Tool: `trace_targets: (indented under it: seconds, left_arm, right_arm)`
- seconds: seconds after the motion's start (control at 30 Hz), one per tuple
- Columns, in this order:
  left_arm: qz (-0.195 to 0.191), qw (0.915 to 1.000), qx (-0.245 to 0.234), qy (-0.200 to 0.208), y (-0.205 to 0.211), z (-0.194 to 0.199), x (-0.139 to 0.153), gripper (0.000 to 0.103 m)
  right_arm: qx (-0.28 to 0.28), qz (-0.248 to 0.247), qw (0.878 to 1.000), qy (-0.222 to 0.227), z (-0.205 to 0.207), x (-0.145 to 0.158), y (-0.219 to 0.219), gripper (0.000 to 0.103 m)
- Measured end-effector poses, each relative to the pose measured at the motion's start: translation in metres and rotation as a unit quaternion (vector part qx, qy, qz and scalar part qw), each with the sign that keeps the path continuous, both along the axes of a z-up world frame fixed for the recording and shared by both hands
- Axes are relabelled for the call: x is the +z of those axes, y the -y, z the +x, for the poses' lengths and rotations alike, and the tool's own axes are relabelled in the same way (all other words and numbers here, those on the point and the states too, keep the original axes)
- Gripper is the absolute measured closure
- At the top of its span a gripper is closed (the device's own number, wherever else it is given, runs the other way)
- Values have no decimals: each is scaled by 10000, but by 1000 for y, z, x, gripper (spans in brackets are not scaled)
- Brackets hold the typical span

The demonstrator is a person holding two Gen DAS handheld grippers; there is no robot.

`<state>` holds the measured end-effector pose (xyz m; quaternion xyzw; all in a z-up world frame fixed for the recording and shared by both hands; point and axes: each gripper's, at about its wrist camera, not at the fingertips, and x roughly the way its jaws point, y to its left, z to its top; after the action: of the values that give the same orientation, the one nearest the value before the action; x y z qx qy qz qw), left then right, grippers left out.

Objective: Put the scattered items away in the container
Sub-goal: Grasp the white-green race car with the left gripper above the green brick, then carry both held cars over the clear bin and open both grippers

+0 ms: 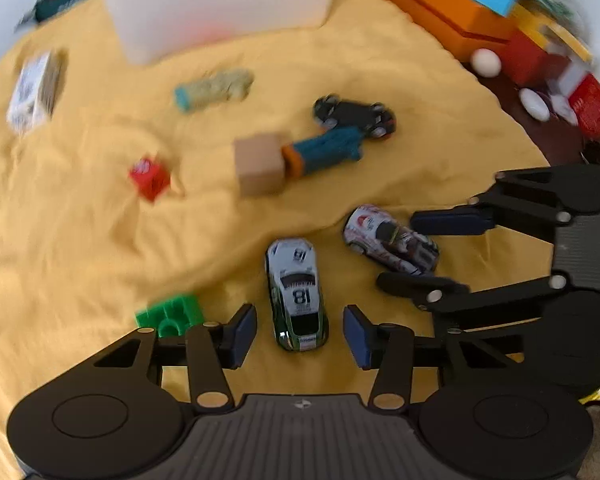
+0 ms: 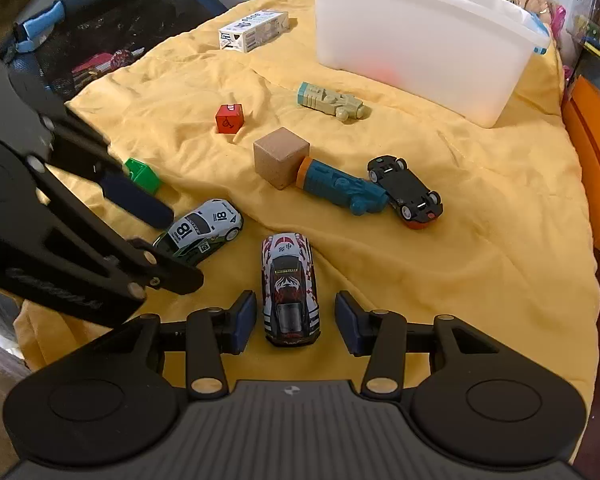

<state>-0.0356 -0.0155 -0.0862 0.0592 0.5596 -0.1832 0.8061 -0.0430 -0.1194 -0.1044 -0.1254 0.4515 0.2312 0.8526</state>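
Observation:
My left gripper (image 1: 299, 334) is open, its pads on either side of a white and green toy car numbered 81 (image 1: 297, 298); that car also shows in the right wrist view (image 2: 200, 228). My right gripper (image 2: 295, 322) is open around the rear of a white, red and black toy car (image 2: 289, 288), which shows in the left wrist view too (image 1: 390, 238). The white plastic container (image 2: 416, 36) stands at the back of the yellow cloth (image 2: 480, 240). Other scattered toys lie between: a tan cube (image 2: 281, 156), a teal toy (image 2: 340, 190), an overturned black car (image 2: 406, 190).
A red cube (image 2: 229, 118), a green brick (image 2: 142, 176), a beige toy (image 2: 332, 102) and a small white carton (image 2: 254, 30) also lie on the cloth. A black bag (image 2: 100, 28) sits at the left, orange boxes (image 1: 440, 8) at the right edge.

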Motion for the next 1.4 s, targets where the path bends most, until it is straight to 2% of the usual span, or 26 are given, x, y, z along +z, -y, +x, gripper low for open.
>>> trace_targets:
  seconds: [0.07,0.1,0.27,0.47,0.57,0.7,0.87,1.03,1.2,1.3,1.4]
  left_arm:
    - [-32,9999,48,111,-3,-3,0,67]
    - [-9,9998,20,174,-3,-5,0,70]
    - [-243,9992,-40,305,-3,-8,14,70]
    - [-453,9948,29,907,-11,8,64,70]
    - [-484,9885,147,1425,-19,32,97,70]
    - [-430,9746,430,2154,-30,76,143,70]
    - [-432,9657,589,2491,-31,141,175,70]
    - [-155,9663,924,2399,-23,209,167,70]
    - [331,9718,1103,2056,-19,251,137,70]
    - [459,9768,1083,1789,-20,261,113,69]
    - [501,9771,1177,1703,-23,259,104,62]
  right_arm:
    - [64,4,10000,17,0,0,1,66]
    - [106,-18,9999,28,-1,1,1,70]
    - [306,-219,9991,218,-7,12,-3,70]
    - [12,-36,9969,782,7,53,11,70]
    - [-127,62,9920,1257,28,82,17,70]
    - [-340,231,9825,1818,71,120,20,70]
    - [-664,587,9737,2097,137,156,18,70]
    - [-1094,849,9728,1856,195,164,14,70]
    - [-1312,742,9766,1537,233,143,3,70]
    - [-1409,540,9810,1219,249,120,-1,68]
    - [-1463,546,9812,1131,248,111,0,65]
